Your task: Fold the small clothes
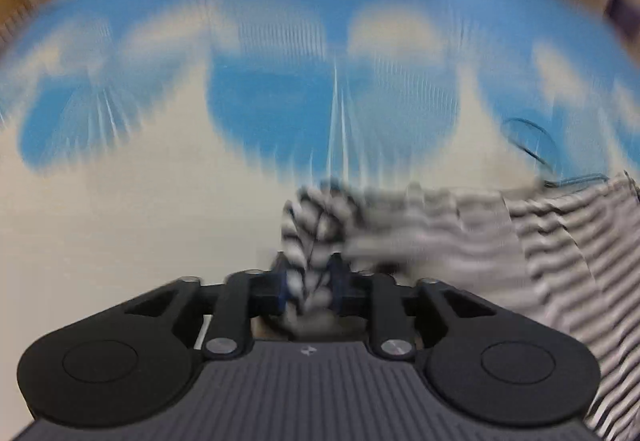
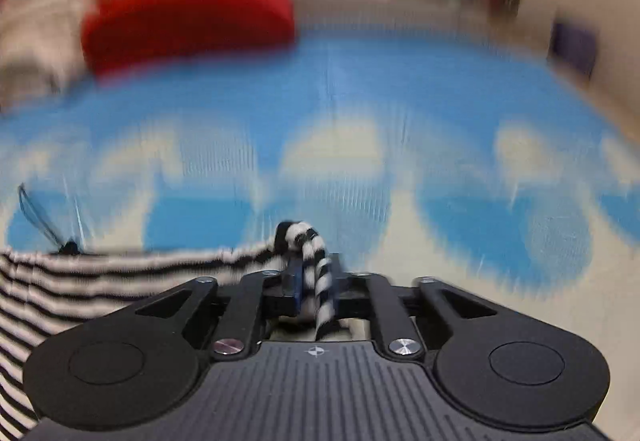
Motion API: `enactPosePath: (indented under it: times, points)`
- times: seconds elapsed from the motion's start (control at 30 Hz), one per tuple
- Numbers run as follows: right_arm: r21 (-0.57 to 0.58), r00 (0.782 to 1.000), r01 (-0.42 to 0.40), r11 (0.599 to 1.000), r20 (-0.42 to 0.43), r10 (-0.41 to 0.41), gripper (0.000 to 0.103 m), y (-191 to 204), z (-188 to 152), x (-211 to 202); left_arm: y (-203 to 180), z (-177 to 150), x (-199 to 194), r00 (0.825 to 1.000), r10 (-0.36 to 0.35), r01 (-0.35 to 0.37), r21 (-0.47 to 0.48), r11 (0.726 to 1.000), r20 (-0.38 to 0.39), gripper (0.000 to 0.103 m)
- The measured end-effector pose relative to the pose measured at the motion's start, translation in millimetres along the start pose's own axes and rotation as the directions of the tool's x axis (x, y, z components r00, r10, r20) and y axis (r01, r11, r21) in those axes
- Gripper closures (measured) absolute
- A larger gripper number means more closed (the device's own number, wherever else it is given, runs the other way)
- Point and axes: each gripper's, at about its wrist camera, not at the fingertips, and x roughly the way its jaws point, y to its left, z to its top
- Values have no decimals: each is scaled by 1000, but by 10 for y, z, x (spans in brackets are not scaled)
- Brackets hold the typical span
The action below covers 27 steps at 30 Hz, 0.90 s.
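Both views smeared by motion blur. Left claw (image 1: 310, 291) pinching a bunched corner of the striped garment (image 1: 560, 241), fabric squeezed between the blue pads (image 1: 282, 291). Right claw (image 2: 316, 287) likewise clamped on a twisted corner of the same black-and-white cloth (image 2: 80, 281). Garment stretched between the two, spreading right in the left view and left in the right view, above a blue-and-cream patterned surface (image 2: 340, 101). Thin dark cord (image 1: 528, 137) by its upper edge. Red cushion (image 2: 188, 17) far off, pale fabric (image 2: 32, 41) to its left.
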Motion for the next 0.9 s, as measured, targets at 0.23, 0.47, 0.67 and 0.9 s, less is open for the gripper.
enactPosePath:
  times: [0.23, 0.47, 0.67, 0.9]
  points:
    - [138, 997, -59, 989, -33, 64, 61, -278, -69, -365, 492, -120, -617, 987, -126, 147, -233, 961, 104, 60]
    - [152, 989, -141, 978, -23, 147, 51, -615, -171, -1223, 694, -631, -1071, 966, -255, 259, -219, 941, 46, 60]
    - [200, 981, -152, 968, -89, 173, 47, -888, -743, -1507, 765, -1106, -1345, 978, -204, 192, -215, 958, -36, 60]
    - [320, 956, -84, 944, -240, 166, 50, -1127, -1078, -1252, 744, -1381, -914, 961, -208, 159, -250, 955, -182, 61]
